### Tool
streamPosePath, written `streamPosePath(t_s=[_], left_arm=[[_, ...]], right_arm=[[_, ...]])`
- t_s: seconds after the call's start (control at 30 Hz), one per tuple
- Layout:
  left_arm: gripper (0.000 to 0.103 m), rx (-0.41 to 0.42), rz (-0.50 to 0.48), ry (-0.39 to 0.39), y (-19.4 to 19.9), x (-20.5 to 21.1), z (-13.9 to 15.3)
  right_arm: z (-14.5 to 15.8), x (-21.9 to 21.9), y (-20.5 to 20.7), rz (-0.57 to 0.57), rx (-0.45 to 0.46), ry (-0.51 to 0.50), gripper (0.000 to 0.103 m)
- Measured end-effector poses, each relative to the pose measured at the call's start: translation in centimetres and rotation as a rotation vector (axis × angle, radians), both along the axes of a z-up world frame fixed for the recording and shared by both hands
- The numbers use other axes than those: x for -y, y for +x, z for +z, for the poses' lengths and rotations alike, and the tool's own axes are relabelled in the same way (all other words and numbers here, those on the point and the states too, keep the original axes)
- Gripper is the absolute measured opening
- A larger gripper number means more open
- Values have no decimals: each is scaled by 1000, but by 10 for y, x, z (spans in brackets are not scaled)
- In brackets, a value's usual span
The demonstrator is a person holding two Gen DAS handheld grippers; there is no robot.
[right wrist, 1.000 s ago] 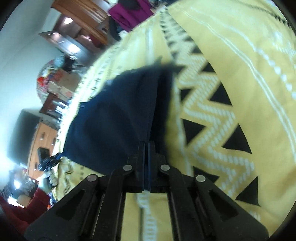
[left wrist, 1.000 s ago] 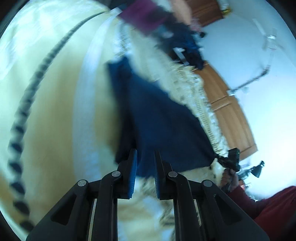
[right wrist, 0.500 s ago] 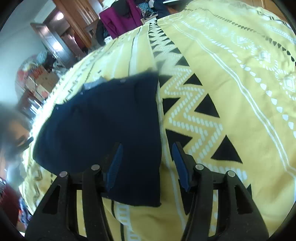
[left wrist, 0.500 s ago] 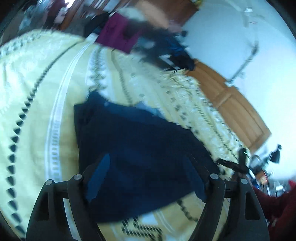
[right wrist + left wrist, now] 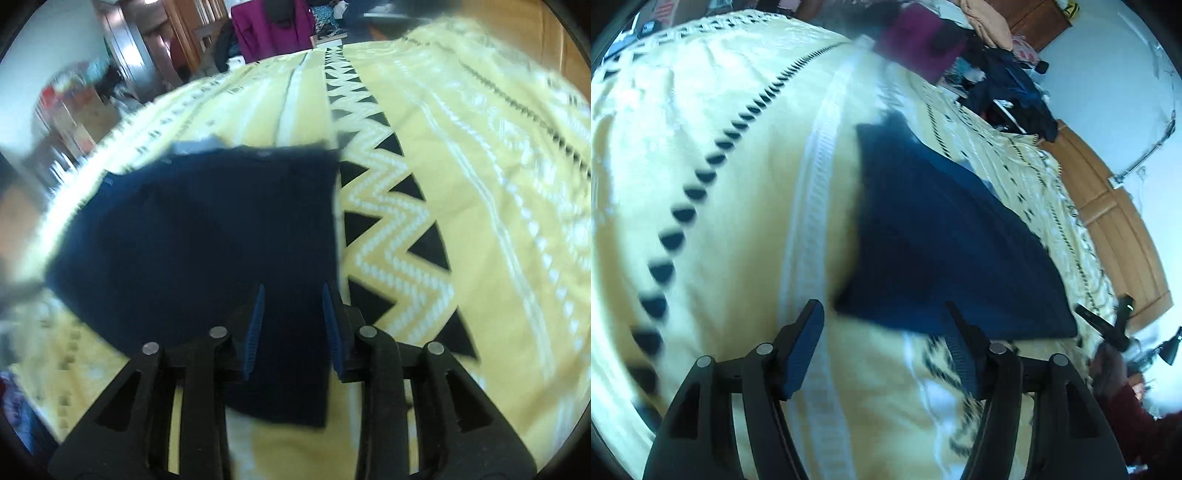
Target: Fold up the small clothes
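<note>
L cam: my left gripper [image 5: 882,339] has jaws wide apart, nothing between them, hovering over the bedspread [image 5: 713,206]. Navy garment [image 5: 945,240] lies flat on the bed, running from ctr toward 4 o'clock; its near edge sits just beyond the jaw tips, closer to the R pad. Can't tell if that pad touches the cloth, frame is blurry. White stripe in the bedspread runs alongside the garment's L edge, row of dark triangles further out at 9 o'clock. Pile of clothes [image 5: 1008,85] at 1 o'clock past the bed's far edge, wooden wardrobe [image 5: 1115,221] at 3 o'clock. Dark red sleeve [image 5: 1137,413] of a person at 4 o'clock, low edge.

R cam: my right gripper [image 5: 291,325] has jaws apart too, narrower gap than the L one, empty. Both pads sit over the garment's [image 5: 199,236] near R corner; the cloth passes under the gap, not pinched. Garment spreads from ctr out to 9 o'clock, folded-looking, straight R edge lying beside the black-and-white zigzag band [image 5: 384,221] on the yellow spread. Small pale patch shows at the garment's far edge, 11 o'clock. Magenta garment [image 5: 273,26] hangs at 12 o'clock beyond the bed.
</note>
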State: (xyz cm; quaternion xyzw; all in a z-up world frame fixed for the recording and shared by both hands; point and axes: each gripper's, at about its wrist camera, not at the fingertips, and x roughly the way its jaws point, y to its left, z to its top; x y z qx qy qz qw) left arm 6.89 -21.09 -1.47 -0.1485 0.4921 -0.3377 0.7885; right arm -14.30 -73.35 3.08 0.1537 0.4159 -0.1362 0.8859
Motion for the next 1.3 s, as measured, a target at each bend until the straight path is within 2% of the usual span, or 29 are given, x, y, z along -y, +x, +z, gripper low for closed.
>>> streamPosePath(t_s=[0.03, 0.13, 0.27, 0.37, 0.4, 0.43, 0.47, 0.53, 0.6, 0.63, 0.7, 0.73, 0.77, 0.8, 0.87, 0.97, 1.03, 1.1, 1.17, 1.3], left_arm=[[69, -8, 2, -8, -2, -1, -4], [71, -5, 11, 0, -6, 2, -4], [77, -13, 5, -24, -8, 10, -3], [79, -9, -7, -9, -10, 15, -6], [79, -6, -8, -5, -10, 16, -7], [79, -5, -8, -3, -10, 17, -8], [79, -4, -9, -3, -9, 17, -8], [79, -4, -10, -7, -9, 17, -8], [80, -2, -14, -10, -9, 18, -8], [81, 0, -16, -12, -10, 18, -8], [82, 1, -18, -16, -8, 19, -10], [83, 2, -20, -18, -8, 20, -10], [83, 1, -21, -14, -8, 21, -10], [83, 1, -20, -10, -8, 22, -9], [83, 7, -23, -1, -11, 22, -6], [83, -7, -31, -26, -18, 24, -5], [83, -17, -42, -39, -23, 29, -3], [83, -31, -50, -63, -28, 33, -3], [83, -50, -49, -79, -32, 37, -4], [83, -86, 6, -163, -37, 35, -6]], right_arm=[[-2, 2, 3, -5, -4, 0, 33], [-11, 13, 8, 3, -1, 104, 33], [-12, 13, 14, 37, -19, 95, 33], [-16, 17, 27, 58, -25, 116, 32], [-21, 17, 30, 56, -38, 118, 29], [-23, 17, 31, 49, -42, 112, 14], [-24, 15, 30, 48, -38, 109, 9], [-21, 11, 22, 36, -19, 89, 4], [-21, 9, 10, 17, -7, 91, 3], [-25, 10, 5, 13, -7, 110, 4], [-31, 16, -3, -5, -7, 139, 15], [-29, 17, -4, -19, -10, 126, 27], [-22, 16, -6, -26, -11, 93, 28], [-9, 13, -7, -28, 9, 55, 28], [14, 8, -3, -10, 77, 41, 28], [27, 3, 18, 41, 115, 52, 28], [20, -2, 31, 57, 96, 57, 28], [3, -7, 41, 78, 59, 138, 28], [-5, -12, 41, 64, 54, 147, 29], [-23, -20, 16, 6, 84, 219, 33]])
